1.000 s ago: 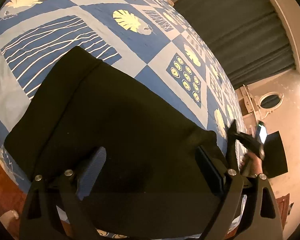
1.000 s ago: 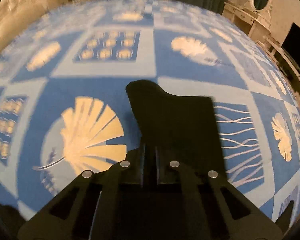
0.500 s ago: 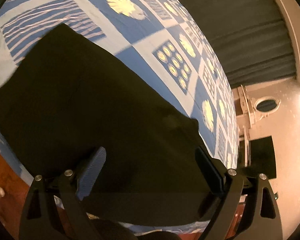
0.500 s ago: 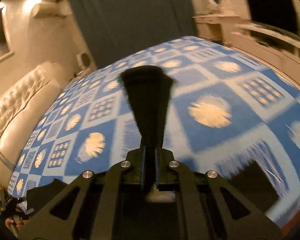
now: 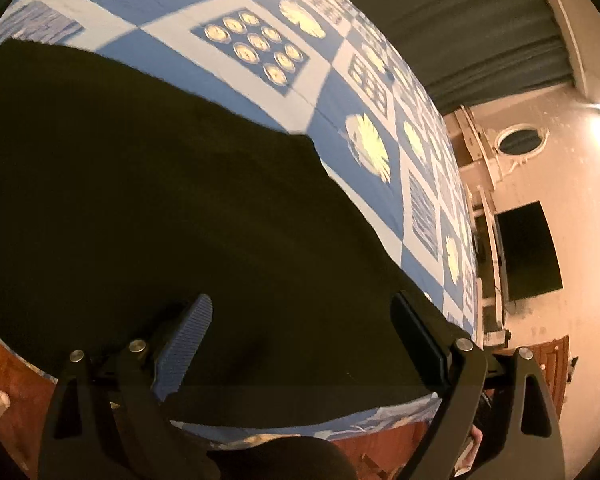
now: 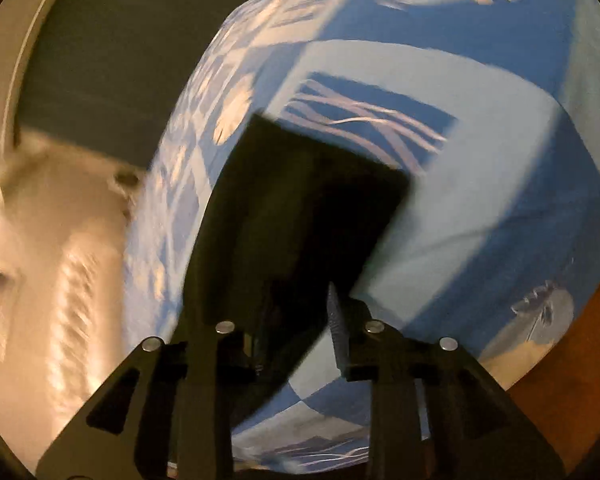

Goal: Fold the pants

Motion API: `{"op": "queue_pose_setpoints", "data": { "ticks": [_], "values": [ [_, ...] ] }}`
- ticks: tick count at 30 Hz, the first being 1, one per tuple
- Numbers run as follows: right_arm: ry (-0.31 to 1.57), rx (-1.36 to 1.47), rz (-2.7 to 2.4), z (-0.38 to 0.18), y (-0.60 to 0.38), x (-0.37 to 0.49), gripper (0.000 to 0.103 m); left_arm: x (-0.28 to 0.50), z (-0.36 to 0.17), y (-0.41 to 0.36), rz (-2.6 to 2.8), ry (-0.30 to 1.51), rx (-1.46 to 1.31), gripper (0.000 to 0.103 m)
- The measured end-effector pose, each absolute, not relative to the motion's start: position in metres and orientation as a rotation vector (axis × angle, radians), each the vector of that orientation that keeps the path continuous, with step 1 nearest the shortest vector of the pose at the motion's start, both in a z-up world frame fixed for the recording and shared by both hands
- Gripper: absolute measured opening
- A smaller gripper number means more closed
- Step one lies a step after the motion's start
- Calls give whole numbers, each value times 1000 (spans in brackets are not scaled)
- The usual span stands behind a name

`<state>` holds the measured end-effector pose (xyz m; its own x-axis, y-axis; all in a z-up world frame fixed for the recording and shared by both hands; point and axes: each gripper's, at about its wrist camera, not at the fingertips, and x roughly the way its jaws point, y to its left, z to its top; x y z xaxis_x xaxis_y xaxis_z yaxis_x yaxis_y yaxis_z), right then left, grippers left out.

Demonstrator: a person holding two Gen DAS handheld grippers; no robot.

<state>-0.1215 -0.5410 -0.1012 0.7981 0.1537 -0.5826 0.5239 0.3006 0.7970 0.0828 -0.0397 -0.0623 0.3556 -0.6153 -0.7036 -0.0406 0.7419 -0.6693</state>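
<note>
Black pants [image 5: 148, 184] lie flat on a blue patterned bedspread [image 5: 260, 92] and fill the near part of the left wrist view. My left gripper [image 5: 304, 320] hovers just over them near the bed's edge, open, with nothing pinched. In the blurred right wrist view a folded end of the pants [image 6: 300, 200] stretches away from my right gripper [image 6: 296, 320]. Its jaws are opening. The cloth still runs down between them, and the ribbed right pad [image 6: 336, 328] stands clear of it.
The bedspread [image 6: 480, 200] spreads out around the pants. A dark curtain [image 5: 440, 12], a dresser with an oval mirror [image 5: 522, 140] and a dark screen [image 5: 528, 252] stand beyond the bed. Wooden floor [image 6: 572, 380] borders the bed's edge. A cream surface [image 6: 60, 260] is at the left.
My right gripper swung across the bed, rolled and sank with the pants end, and its shut jaws have parted. My left gripper slid sideways along the pants, still open.
</note>
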Motion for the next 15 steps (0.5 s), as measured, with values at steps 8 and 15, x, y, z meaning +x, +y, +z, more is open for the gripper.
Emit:
{"op": "queue_pose_setpoints", "data": {
  "ticks": [8,15],
  "values": [
    [541,1363,-299,-120,-557,-131,49,74,-79,-52,-406,1202,-723,89],
    [578,1231,-247,-105,-553,-97,10,65,-76,-68,-419,1168,-695,89]
  ]
}}
